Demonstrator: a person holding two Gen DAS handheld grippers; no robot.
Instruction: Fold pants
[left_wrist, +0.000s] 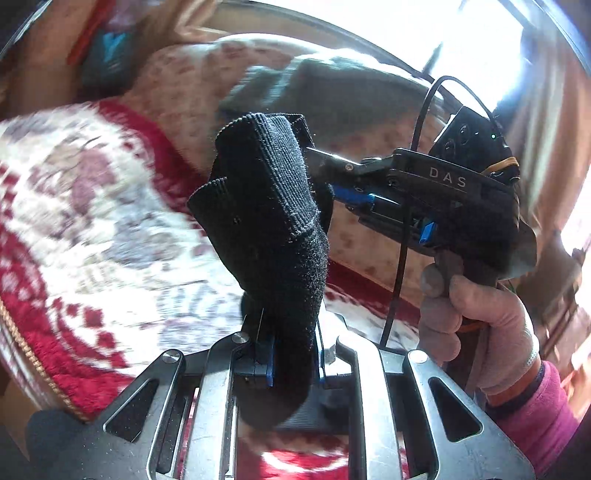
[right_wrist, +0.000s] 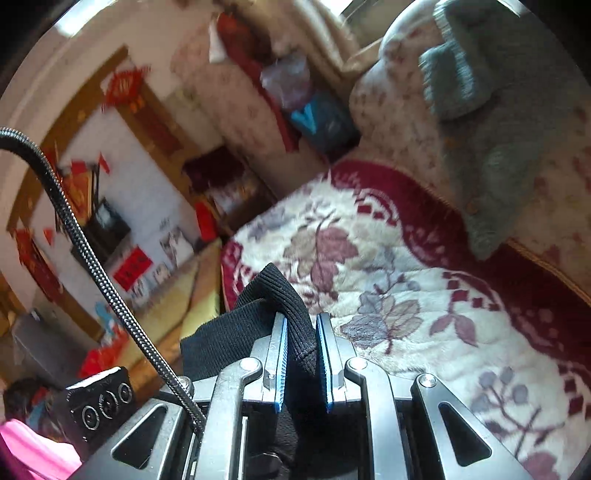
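The black ribbed pants hang bunched in the air between both grippers, above a red and cream floral blanket. My left gripper is shut on the lower part of the fabric. My right gripper comes in from the right in the left wrist view and grips the ribbed edge higher up. In the right wrist view the right gripper is shut on a fold of the pants, with the rest of the cloth bunched to the left of its fingers.
The floral blanket covers a sofa seat. A grey knitted garment lies over the floral sofa back. A blue bag and other clutter sit at the sofa's far end. A bright window is behind.
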